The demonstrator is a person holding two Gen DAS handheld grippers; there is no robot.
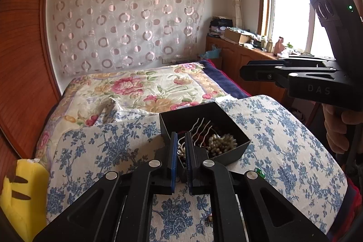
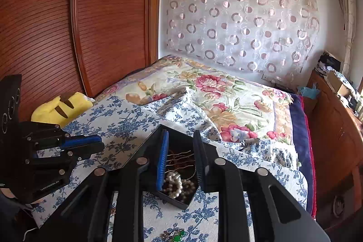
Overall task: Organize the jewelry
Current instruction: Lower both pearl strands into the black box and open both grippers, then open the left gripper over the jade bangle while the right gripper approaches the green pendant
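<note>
A black open box (image 1: 226, 115) sits on a blue-flowered cloth and holds pearl strands (image 1: 223, 142), wavy hair pins (image 1: 202, 128) and dark beads. My left gripper (image 1: 180, 140) hangs at the box's near left corner with its blue pads a narrow gap apart and nothing gripped. In the right wrist view the same box (image 2: 177, 202) lies between my right gripper's fingers (image 2: 181, 146), which are open above the pearls (image 2: 175, 185) and pins. The left gripper also shows in the right wrist view (image 2: 99, 143), nearly shut. A green-stoned piece (image 2: 178, 235) lies on the cloth in front of the box.
A green bead (image 1: 259, 171) and a small dark piece (image 1: 209, 218) lie on the cloth near the box. A yellow plush (image 1: 20, 194) sits at the left by the wooden wardrobe (image 2: 68, 26). A flowered quilt (image 1: 140, 90) covers the bed behind. A cluttered cabinet (image 1: 245, 53) stands under the window.
</note>
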